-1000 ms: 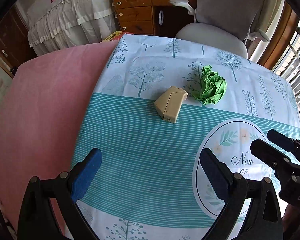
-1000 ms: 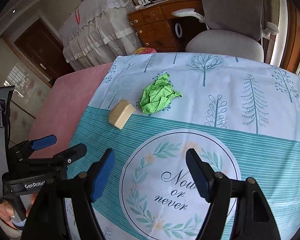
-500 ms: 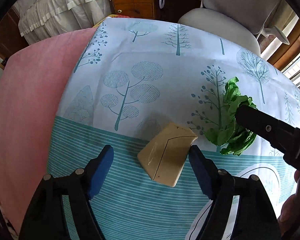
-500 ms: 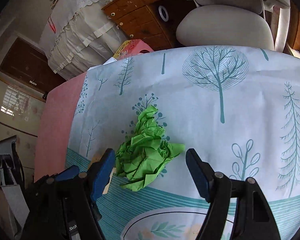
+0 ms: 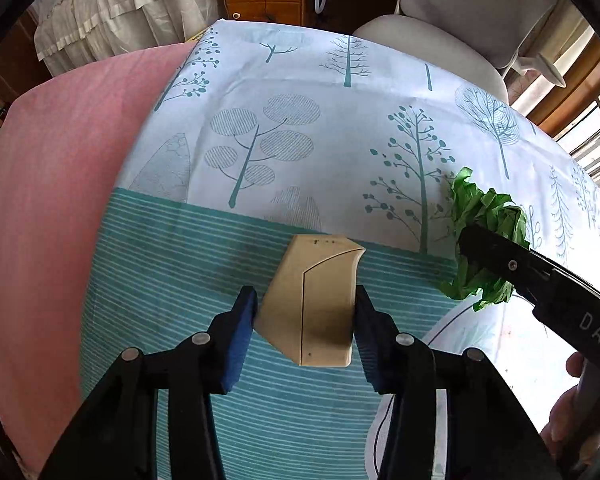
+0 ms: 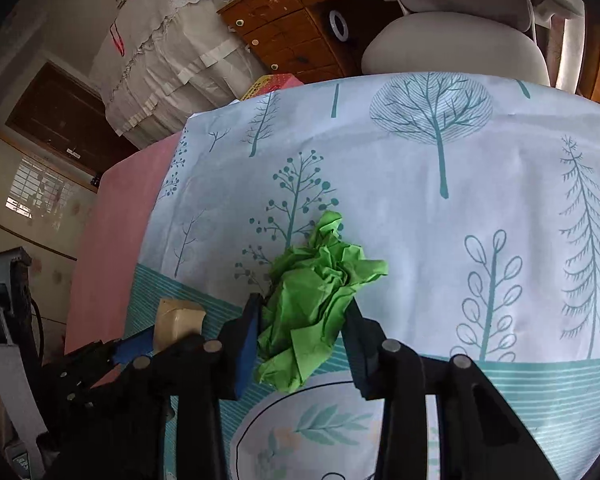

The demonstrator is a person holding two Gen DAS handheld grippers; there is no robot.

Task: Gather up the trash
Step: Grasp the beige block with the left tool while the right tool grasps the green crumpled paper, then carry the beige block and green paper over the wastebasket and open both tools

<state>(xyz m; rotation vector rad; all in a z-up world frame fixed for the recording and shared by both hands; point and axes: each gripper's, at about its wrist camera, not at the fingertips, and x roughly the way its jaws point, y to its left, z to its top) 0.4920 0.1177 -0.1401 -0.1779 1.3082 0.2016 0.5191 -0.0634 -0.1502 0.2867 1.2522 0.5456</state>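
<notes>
Both tongs point down at the table. The left tongs (image 5: 305, 312) are closing, pinching one tan box (image 5: 314, 300). The right tongs (image 6: 303, 328) are closing, squeezing one green paper ball (image 6: 314, 304).

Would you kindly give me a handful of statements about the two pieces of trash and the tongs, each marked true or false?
1. The left tongs straddle the beige box, their jaws closing on it. True.
2. The right tongs are closing around the green paper wad. True.
3. The green paper wad lies on the pink cloth. False: it lies on the tree-print tablecloth; the pink cloth is bare.
4. The beige box rests on top of the wad. False: they lie side by side, apart.
5. A grey chair stands beyond the table. True.
</notes>
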